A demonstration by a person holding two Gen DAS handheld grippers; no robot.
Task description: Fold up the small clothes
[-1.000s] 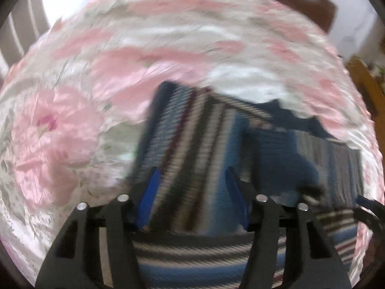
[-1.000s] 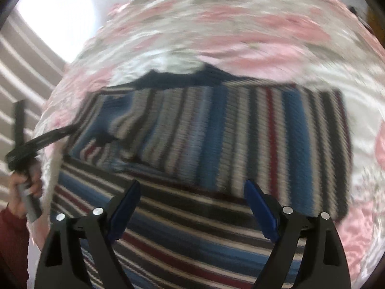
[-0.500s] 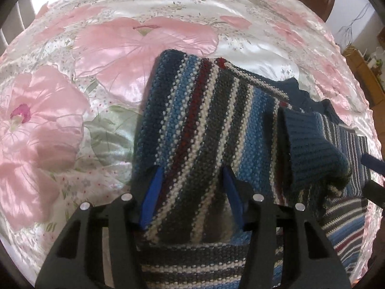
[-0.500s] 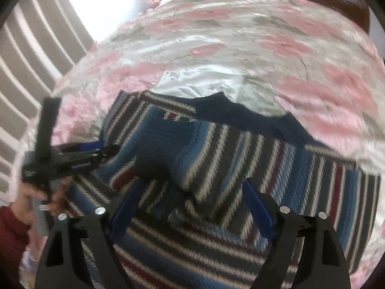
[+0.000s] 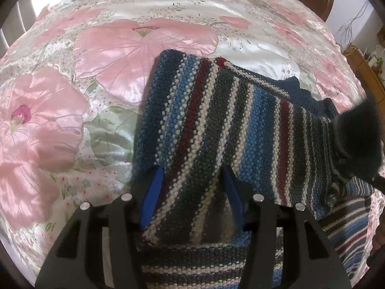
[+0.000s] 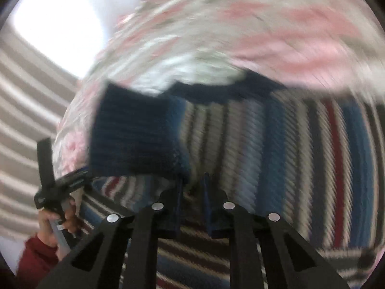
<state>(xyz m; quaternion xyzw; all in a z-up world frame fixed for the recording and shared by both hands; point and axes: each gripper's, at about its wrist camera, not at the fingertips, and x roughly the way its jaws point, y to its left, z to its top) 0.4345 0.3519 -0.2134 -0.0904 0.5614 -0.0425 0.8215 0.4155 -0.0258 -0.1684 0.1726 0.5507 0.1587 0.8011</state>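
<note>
While the left gripper (image 5: pixel 192 192) stands with its blue fingers (image 5: pixel 154 192) spread wide, a fold of the striped sweater (image 5: pixel 216 120) lies between them, untouched by either pad as far as the left view shows. The right gripper (image 6: pixel 192 187) has its fingers (image 6: pixel 179 192) drawn nearly together, pinching the sweater's sleeve just behind the dark blue cuff (image 6: pixel 134 132), which hangs out to the left of them; this view is blurred. The sweater lies spread on a bed under a satin cover (image 5: pixel 72 96) printed with large pink flowers, its navy collar (image 5: pixel 303 94) toward the far side. In the right view, a hand (image 6: pixel 55 219) with a red sleeve (image 6: pixel 33 257) grips the left gripper's handle at the lower left.
</note>
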